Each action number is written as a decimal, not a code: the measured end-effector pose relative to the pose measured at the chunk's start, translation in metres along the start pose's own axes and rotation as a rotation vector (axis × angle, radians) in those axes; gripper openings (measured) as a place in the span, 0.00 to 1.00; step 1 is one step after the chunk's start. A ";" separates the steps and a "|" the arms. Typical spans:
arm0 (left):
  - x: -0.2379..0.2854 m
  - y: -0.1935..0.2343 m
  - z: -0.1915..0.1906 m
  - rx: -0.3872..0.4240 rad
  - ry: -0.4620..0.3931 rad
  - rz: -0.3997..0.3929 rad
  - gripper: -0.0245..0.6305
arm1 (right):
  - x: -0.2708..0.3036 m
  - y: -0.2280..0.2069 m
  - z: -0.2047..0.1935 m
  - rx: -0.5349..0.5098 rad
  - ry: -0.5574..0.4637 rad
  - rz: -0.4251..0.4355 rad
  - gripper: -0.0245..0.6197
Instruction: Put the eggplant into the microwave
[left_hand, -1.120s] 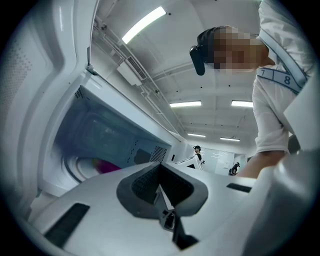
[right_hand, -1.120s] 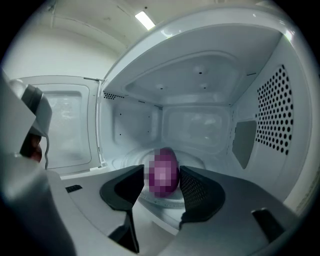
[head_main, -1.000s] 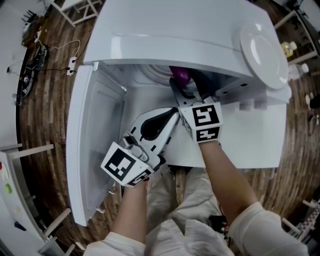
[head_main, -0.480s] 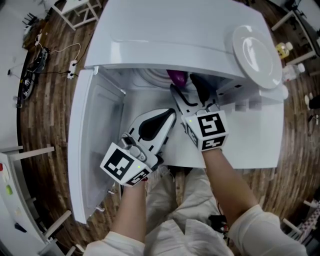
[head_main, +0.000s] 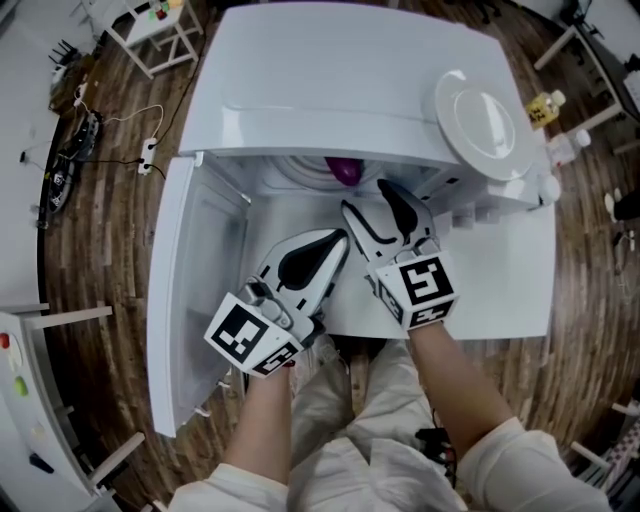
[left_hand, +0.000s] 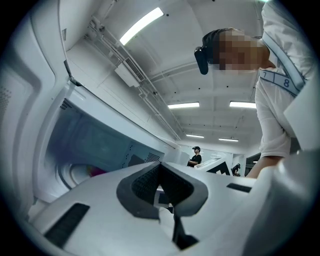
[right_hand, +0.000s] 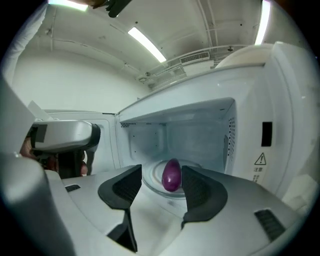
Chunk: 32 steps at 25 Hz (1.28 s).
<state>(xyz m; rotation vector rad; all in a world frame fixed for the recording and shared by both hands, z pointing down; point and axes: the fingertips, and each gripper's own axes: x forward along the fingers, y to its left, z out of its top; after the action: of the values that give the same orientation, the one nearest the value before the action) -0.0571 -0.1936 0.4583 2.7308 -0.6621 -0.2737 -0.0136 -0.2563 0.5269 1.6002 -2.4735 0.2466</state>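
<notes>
A purple eggplant (head_main: 341, 168) stands on the glass turntable (right_hand: 150, 189) inside the white microwave (head_main: 340, 90); in the right gripper view the eggplant (right_hand: 171, 175) is apart from both jaws. My right gripper (head_main: 368, 197) is open and empty, just in front of the cavity mouth, and its jaws frame the eggplant from a distance (right_hand: 161, 182). Lower left of it, my left gripper (head_main: 338, 240) is shut with nothing in it, its tip pointing at the cavity. From the left gripper view (left_hand: 159, 177) only a sliver of the eggplant (left_hand: 97, 171) shows.
The microwave door (head_main: 195, 290) hangs open to the left. A white plate (head_main: 478, 112) lies on the microwave's top at the right. Bottles (head_main: 545, 103) stand beyond it. People (left_hand: 195, 156) stand far off in the room. Wooden floor surrounds the unit.
My right gripper has drawn back out of the cavity toward me, leaving the eggplant on the turntable. The left gripper has barely moved.
</notes>
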 end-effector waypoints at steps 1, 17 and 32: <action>0.000 -0.003 0.002 0.002 0.000 -0.005 0.04 | -0.005 0.002 0.003 0.004 -0.005 0.004 0.44; -0.014 -0.071 0.037 0.021 -0.018 -0.113 0.04 | -0.097 0.035 0.063 -0.030 -0.118 0.078 0.43; -0.044 -0.120 0.070 0.039 -0.053 -0.149 0.04 | -0.166 0.066 0.118 -0.049 -0.227 0.136 0.10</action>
<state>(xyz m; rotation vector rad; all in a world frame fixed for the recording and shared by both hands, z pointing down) -0.0637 -0.0898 0.3560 2.8241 -0.4823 -0.3733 -0.0149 -0.1110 0.3692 1.5184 -2.7387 0.0231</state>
